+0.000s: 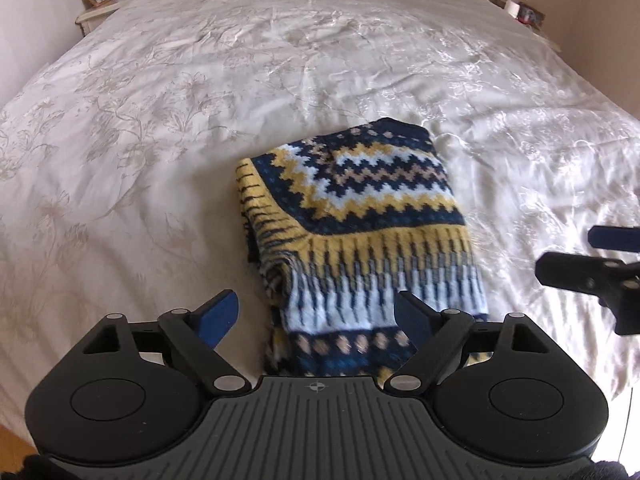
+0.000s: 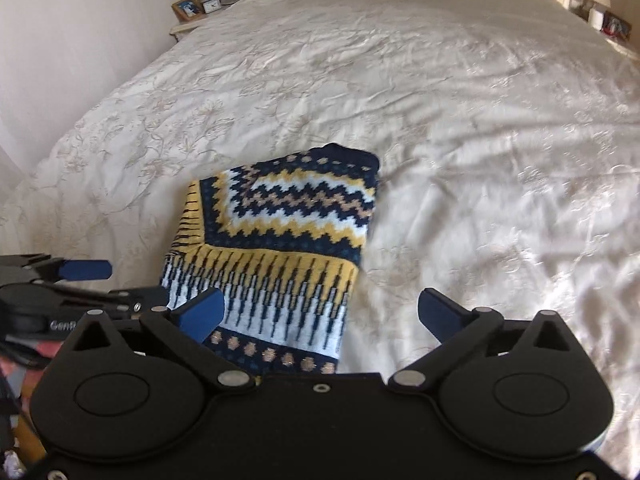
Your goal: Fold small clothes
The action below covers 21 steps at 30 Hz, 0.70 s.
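Bedspread [image 1: 160,120] under half-hidden folded sweater [image 1: 360,208]

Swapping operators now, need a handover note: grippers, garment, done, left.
Left gripper: open, empty, hovering over the near edge of the garment.
Right gripper: open, empty, at the garment's right side.
Navy, yellow and white zigzag-patterned knitted garment: lies folded into a compact rectangle on the cream floral-embroidered bedspread, nothing gripping it.
Done: the folds look finished.
Left: probably only tidying the bunched left edge; no other garments in view.
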Each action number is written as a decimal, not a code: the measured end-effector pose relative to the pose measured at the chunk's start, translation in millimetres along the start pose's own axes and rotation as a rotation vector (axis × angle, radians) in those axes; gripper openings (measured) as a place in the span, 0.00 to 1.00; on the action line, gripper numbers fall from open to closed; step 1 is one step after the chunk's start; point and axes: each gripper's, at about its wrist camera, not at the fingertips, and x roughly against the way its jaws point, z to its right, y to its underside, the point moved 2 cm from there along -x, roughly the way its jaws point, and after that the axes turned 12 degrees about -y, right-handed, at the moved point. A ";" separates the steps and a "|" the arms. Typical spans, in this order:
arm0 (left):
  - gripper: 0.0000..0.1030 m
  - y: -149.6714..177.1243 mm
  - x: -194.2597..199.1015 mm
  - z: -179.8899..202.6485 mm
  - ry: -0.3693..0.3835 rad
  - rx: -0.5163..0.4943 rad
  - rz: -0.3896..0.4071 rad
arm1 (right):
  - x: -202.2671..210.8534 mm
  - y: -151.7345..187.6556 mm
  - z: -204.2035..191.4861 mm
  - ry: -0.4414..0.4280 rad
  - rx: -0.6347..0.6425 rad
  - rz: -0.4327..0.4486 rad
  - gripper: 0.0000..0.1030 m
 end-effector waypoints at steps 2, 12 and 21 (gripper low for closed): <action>0.83 3.1 8.9 6.3 -0.007 -0.002 0.010 | 5.0 1.2 -0.4 0.012 0.003 0.001 1.00; 0.83 17.2 38.8 26.3 -0.021 0.046 0.007 | 24.5 9.1 -12.0 0.000 0.022 0.012 1.00; 0.83 26.6 57.1 35.3 -0.038 0.074 0.018 | 40.5 14.5 -19.3 0.000 0.027 0.036 1.00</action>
